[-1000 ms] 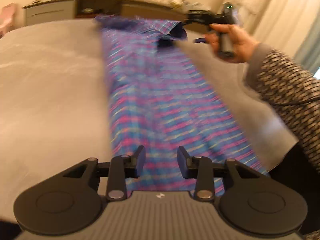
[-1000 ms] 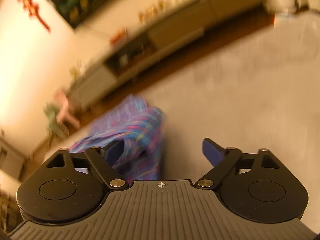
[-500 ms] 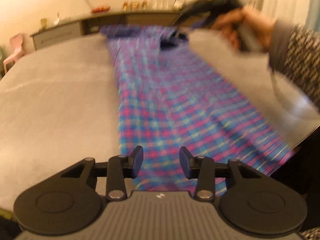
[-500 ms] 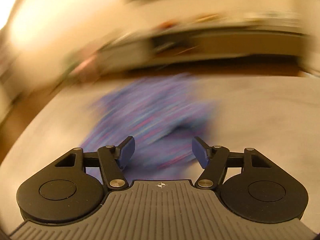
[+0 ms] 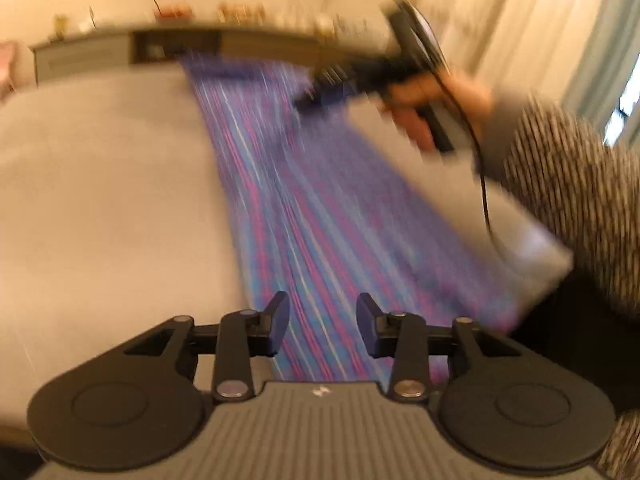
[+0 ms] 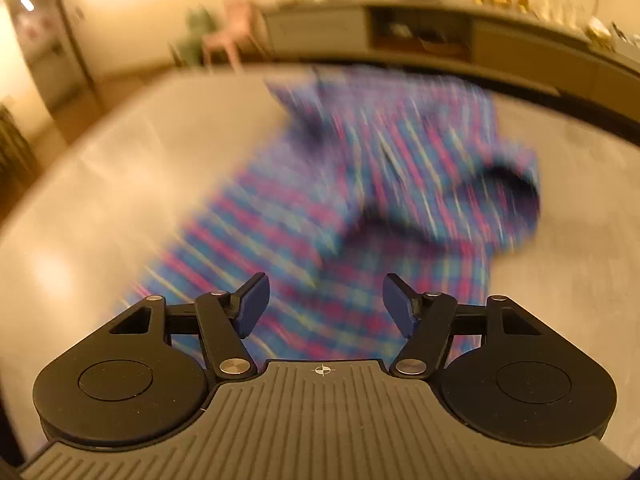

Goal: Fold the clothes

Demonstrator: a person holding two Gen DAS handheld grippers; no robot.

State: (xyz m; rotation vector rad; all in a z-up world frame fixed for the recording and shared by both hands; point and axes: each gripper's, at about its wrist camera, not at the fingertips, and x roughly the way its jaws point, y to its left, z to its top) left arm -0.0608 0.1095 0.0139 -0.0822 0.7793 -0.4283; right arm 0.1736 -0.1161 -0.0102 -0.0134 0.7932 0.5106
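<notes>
Plainly, the left gripper has its jaws partly apart with nothing pinched between them; they are closing a little, and the shirt lies below and beyond the pads rather than in them. The dark blue fingers point down at the near hem of the cloth. On the right gripper the jaws stand wider and are opening; its fingers hang above the shirt without touching it, and no fabric is caught between the pads.

Outward from the fingers, the shirt is a plaid of blue, pink and purple, laid out long on the grey bed. From the left camera it runs as a narrow strip away toward the far edge. From the right camera its upper part shows: a collar or sleeve opening gapes dark on the right side, and the cloth is rumpled there. Both views are blurred, so the folds cannot be read finely.

The left view also shows the right hand gripping the other tool's handle over the shirt's far end, a patterned sleeve behind it and a cable hanging down. A long sideboard stands beyond the bed, a pink chair at its left.
</notes>
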